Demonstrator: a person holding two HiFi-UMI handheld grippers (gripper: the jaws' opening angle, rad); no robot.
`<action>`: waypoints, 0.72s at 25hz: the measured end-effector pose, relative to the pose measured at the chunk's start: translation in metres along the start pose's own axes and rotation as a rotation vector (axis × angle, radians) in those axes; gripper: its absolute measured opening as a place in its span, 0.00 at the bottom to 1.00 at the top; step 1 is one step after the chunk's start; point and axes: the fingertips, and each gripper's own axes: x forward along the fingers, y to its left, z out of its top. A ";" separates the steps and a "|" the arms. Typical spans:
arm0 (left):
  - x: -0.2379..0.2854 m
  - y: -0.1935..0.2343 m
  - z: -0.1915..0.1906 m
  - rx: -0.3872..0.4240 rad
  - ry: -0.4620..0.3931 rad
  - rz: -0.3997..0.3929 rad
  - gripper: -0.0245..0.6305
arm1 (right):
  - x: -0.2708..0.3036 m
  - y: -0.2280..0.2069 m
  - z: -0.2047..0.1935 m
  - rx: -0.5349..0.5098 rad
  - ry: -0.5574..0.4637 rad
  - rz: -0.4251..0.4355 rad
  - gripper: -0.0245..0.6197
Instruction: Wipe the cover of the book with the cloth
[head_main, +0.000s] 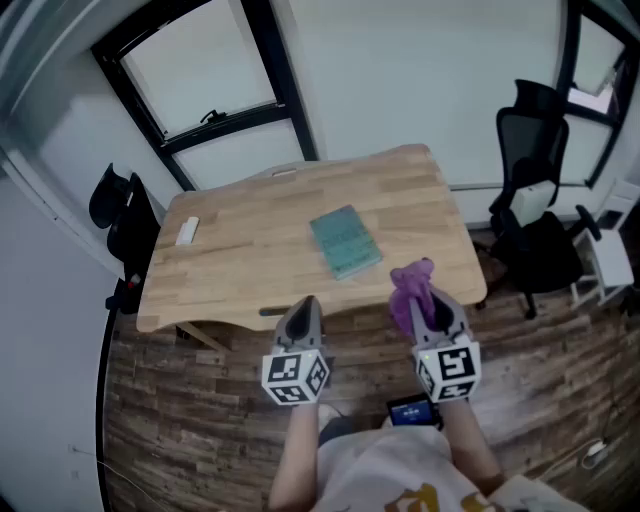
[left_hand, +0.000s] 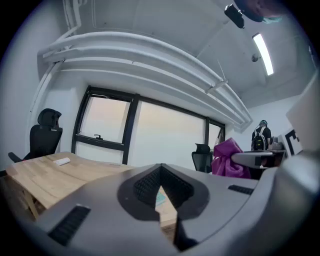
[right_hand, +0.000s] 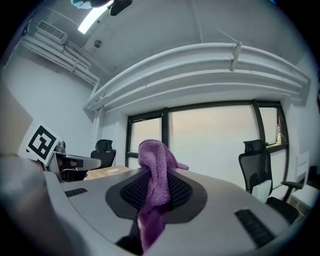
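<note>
Pale wood counter (head_main: 250, 270) stands below a dark-framed window (head_main: 215, 90), and near its middle lies the teal book (head_main: 346, 241), flat with its cover up, the print too small to read. From the left gripper view only a teal sliver of it shows behind the closed jaw tips. The book lies ahead of both grippers and well apart from them; they hang side by side at the counter's near edge. The right gripper (head_main: 427, 302) is clamped on the purple cloth (head_main: 410, 285), which bunches above the jaws and hangs below them; its lower end is cut off. The left gripper (head_main: 304, 308) has its jaws pressed together on nothing. A small white thing (head_main: 187, 231) at the counter's far left cannot be made out. Black chairs (head_main: 530, 190) stand on either side.
</note>
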 end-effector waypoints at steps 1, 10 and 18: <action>-0.001 0.000 -0.001 -0.005 0.000 0.001 0.01 | -0.002 0.001 0.000 0.013 0.012 0.004 0.13; -0.006 -0.001 -0.001 -0.004 0.010 0.012 0.01 | -0.011 -0.008 -0.002 0.005 -0.011 -0.010 0.13; 0.004 0.010 -0.005 -0.021 0.015 0.032 0.01 | -0.012 -0.012 -0.007 0.032 0.032 -0.002 0.13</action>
